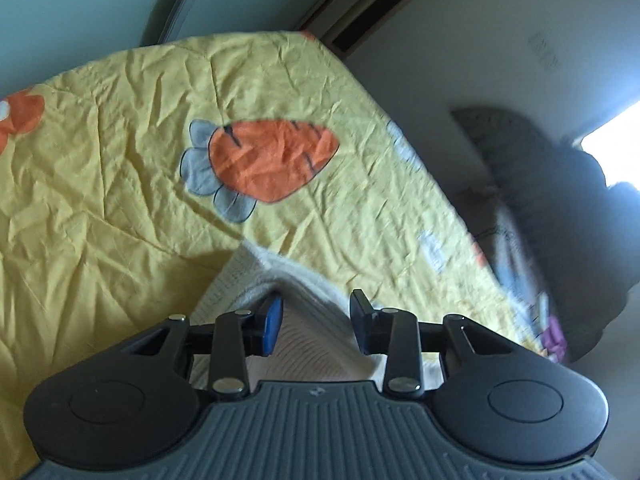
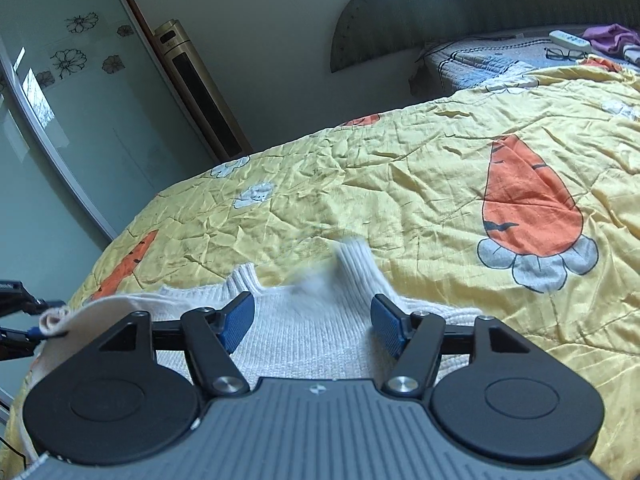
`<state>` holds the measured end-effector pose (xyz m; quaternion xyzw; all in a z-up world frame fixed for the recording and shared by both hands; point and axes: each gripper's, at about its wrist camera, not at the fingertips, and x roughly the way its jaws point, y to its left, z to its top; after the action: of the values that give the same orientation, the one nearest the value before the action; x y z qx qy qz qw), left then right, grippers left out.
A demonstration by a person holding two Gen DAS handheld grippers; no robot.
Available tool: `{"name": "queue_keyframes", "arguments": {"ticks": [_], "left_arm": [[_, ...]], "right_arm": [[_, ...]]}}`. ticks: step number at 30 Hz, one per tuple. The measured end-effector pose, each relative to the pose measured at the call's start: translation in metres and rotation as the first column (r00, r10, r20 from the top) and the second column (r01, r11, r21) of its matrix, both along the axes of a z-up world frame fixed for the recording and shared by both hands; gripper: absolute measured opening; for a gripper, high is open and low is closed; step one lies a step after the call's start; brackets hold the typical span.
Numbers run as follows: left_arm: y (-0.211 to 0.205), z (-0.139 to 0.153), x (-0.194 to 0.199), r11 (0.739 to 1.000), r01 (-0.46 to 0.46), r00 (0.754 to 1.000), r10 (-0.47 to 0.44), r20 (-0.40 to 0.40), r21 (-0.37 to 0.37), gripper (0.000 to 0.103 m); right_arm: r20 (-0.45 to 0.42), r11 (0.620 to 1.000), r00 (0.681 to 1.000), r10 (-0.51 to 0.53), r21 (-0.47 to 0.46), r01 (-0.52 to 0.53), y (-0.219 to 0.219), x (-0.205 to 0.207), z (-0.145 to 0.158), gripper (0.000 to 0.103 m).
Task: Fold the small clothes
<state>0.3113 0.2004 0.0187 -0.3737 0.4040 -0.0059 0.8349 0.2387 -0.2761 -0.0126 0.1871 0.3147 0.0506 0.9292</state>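
A small white knitted garment (image 2: 316,320) lies on the yellow carrot-print quilt (image 2: 420,184) of a bed. My right gripper (image 2: 314,320) is open, its blue pads (image 2: 238,320) wide apart just above the knit, holding nothing. In the left wrist view my left gripper (image 1: 316,322) is also open; the same white garment (image 1: 312,344) rises as a fold between its blue pads (image 1: 273,326), which do not press on it. At the left edge of the right wrist view, the other gripper's tip (image 2: 24,320) sits at a raised edge of the cloth (image 2: 60,316).
The quilt (image 1: 120,160) covers the whole bed. A pillow (image 2: 480,60), glasses (image 2: 564,54), a remote (image 2: 570,40) and purple cloth (image 2: 612,38) lie at the far end. A tall gold air unit (image 2: 196,84) and a glass sliding door (image 2: 60,100) stand beyond the bed's edge.
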Motion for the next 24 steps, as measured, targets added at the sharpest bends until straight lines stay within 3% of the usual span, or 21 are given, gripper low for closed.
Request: {"name": "queue_keyframes", "arguments": {"ticks": [1, 4, 6, 9, 10, 12, 14, 15, 16, 17, 18, 20, 22, 24], "left_arm": [[0.002, 0.006, -0.004, 1.000, -0.019, 0.999, 0.019, 0.034, 0.011, 0.040], [0.007, 0.031, -0.018, 0.987, -0.102, 0.986, 0.083, 0.146, 0.121, 0.068], [0.003, 0.046, -0.022, 0.969, -0.102, 0.980, 0.059, 0.189, 0.226, 0.071], [-0.023, 0.046, -0.021, 0.914, 0.023, 0.989, -0.080, 0.126, 0.405, 0.071], [-0.035, 0.041, -0.022, 0.882, 0.072, 0.986, -0.134, 0.102, 0.466, 0.071], [-0.063, 0.028, -0.029, 0.783, 0.149, 0.972, -0.228, 0.055, 0.603, 0.071], [-0.090, 0.005, -0.035, 0.642, 0.202, 0.962, -0.274, -0.026, 0.740, 0.071], [-0.097, -0.010, -0.036, 0.584, 0.225, 0.960, -0.269, -0.076, 0.780, 0.071], [-0.099, -0.023, -0.033, 0.561, 0.243, 0.960, -0.254, -0.114, 0.791, 0.072], [-0.094, -0.036, -0.031, 0.578, 0.246, 0.963, -0.238, -0.128, 0.778, 0.074], [-0.086, -0.039, -0.033, 0.619, 0.215, 0.970, -0.227, -0.089, 0.755, 0.075], [-0.072, -0.039, -0.037, 0.681, 0.182, 0.979, -0.196, -0.062, 0.710, 0.080], [-0.067, -0.039, -0.040, 0.703, 0.179, 0.979, -0.196, -0.055, 0.689, 0.080], [-0.070, -0.042, -0.041, 0.693, 0.168, 0.981, -0.190, -0.047, 0.701, 0.083]], "right_arm": [[0.009, 1.000, 1.000, -0.010, -0.007, 0.010, 0.000, -0.002, 0.001, 0.071], [0.045, 0.999, 0.999, -0.004, -0.042, 0.006, 0.006, -0.011, 0.010, 0.073], [0.063, 0.995, 0.996, 0.057, -0.088, -0.051, 0.020, -0.017, 0.016, 0.073], [0.060, 0.963, 0.977, 0.207, -0.192, -0.192, 0.055, -0.025, 0.019, 0.076], [0.053, 0.942, 0.964, 0.260, -0.233, -0.241, 0.069, -0.028, 0.019, 0.077], [0.022, 0.894, 0.943, 0.332, -0.325, -0.308, 0.096, -0.033, 0.015, 0.080], [-0.034, 0.836, 0.934, 0.354, -0.436, -0.333, 0.118, -0.034, 0.004, 0.087], [-0.065, 0.807, 0.936, 0.346, -0.489, -0.333, 0.126, -0.031, -0.003, 0.089], [-0.082, 0.789, 0.940, 0.332, -0.521, -0.324, 0.129, -0.028, -0.010, 0.092], [-0.074, 0.802, 0.946, 0.317, -0.512, -0.309, 0.127, -0.027, -0.013, 0.097], [-0.072, 0.828, 0.955, 0.287, -0.483, -0.285, 0.122, -0.027, -0.012, 0.099], [-0.046, 0.860, 0.966, 0.255, -0.446, -0.248, 0.117, -0.034, -0.003, 0.094], [-0.003, 0.853, 0.960, 0.280, -0.457, -0.250, 0.120, -0.046, 0.000, 0.097], [-0.017, 0.823, 0.954, 0.300, -0.500, -0.268, 0.128, -0.048, -0.006, 0.098]]}}
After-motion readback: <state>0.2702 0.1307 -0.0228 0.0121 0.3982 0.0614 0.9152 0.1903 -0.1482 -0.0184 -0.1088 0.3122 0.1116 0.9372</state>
